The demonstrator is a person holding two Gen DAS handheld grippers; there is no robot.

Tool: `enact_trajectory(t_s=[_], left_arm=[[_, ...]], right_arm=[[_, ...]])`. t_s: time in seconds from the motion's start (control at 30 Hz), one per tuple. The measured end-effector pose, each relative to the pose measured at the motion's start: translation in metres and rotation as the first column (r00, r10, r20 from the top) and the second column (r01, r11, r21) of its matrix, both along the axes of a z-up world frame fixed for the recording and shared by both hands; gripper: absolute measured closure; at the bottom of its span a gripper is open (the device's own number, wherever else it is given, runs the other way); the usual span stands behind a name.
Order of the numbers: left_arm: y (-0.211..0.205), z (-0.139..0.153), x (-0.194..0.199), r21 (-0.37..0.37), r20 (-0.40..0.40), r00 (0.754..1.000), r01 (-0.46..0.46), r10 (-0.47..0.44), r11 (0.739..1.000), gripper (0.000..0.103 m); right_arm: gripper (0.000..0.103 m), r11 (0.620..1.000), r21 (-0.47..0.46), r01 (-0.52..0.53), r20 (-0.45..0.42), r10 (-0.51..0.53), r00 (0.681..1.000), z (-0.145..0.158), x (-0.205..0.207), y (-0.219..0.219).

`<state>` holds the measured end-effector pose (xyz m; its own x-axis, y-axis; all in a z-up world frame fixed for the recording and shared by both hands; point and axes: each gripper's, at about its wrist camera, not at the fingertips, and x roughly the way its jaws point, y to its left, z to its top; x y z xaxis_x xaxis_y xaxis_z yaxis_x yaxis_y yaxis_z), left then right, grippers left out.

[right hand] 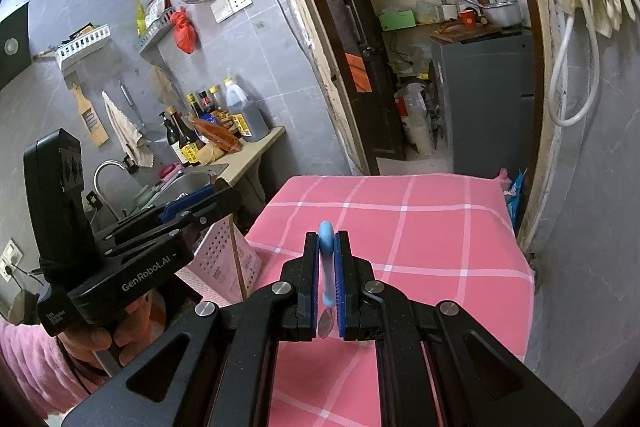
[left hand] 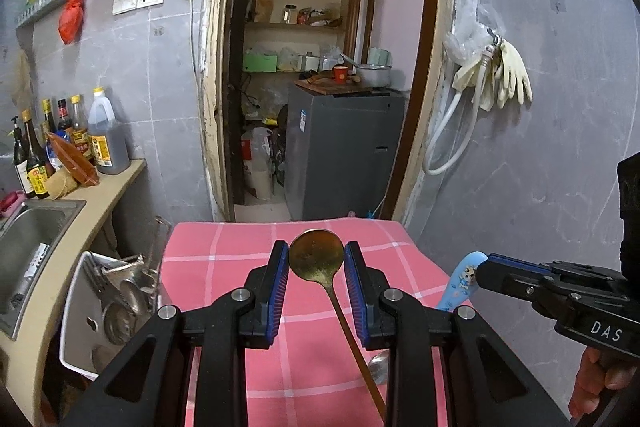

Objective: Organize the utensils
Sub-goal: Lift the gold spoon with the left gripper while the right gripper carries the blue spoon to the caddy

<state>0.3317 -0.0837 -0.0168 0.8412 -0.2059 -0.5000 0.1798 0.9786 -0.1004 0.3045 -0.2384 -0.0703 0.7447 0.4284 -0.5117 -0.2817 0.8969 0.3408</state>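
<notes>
My left gripper (left hand: 316, 255) is shut on the bowl of a brass spoon (left hand: 316, 251). The spoon's thin handle slants down and back under my right finger. In the right wrist view that handle (right hand: 241, 267) hangs below the left gripper (right hand: 222, 195). My right gripper (right hand: 326, 247) is shut on a blue-handled spoon (right hand: 326, 259), whose metal bowl lies between the finger bases. The left wrist view shows the right gripper (left hand: 482, 271) at the right, holding the cartoon-printed blue handle (left hand: 464, 277). Both grippers hover over the pink checked cloth (left hand: 240, 267).
A white utensil basket (left hand: 74, 307) with several metal utensils stands left of the cloth-covered table (right hand: 420, 227), against the counter. A sink (left hand: 28, 239) and sauce bottles (left hand: 100, 139) lie further left. Ahead is a doorway with a grey appliance (left hand: 344, 147). Gloves and a hose (left hand: 508, 75) hang on the right wall.
</notes>
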Motion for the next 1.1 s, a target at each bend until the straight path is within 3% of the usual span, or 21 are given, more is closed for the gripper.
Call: enact_trajectory(t_s=[0.6,1.1], left_arm=[[0.041,0.057,0.007,-0.036,0.07,0.995,-0.073,0.076,0.997,0.077],[0.11,0.105,0.008,-0.015,0.153,0.966,-0.207,0.207,0.978,0.077]], right_arm=[[0.096,0.995,-0.047,-0.088,0.063,0.091,0.994,0.059,0.013,0.032],[0.096,0.975,-0.071,-0.209,0.163,0.218,0.962,0.121,0.03,0.084]])
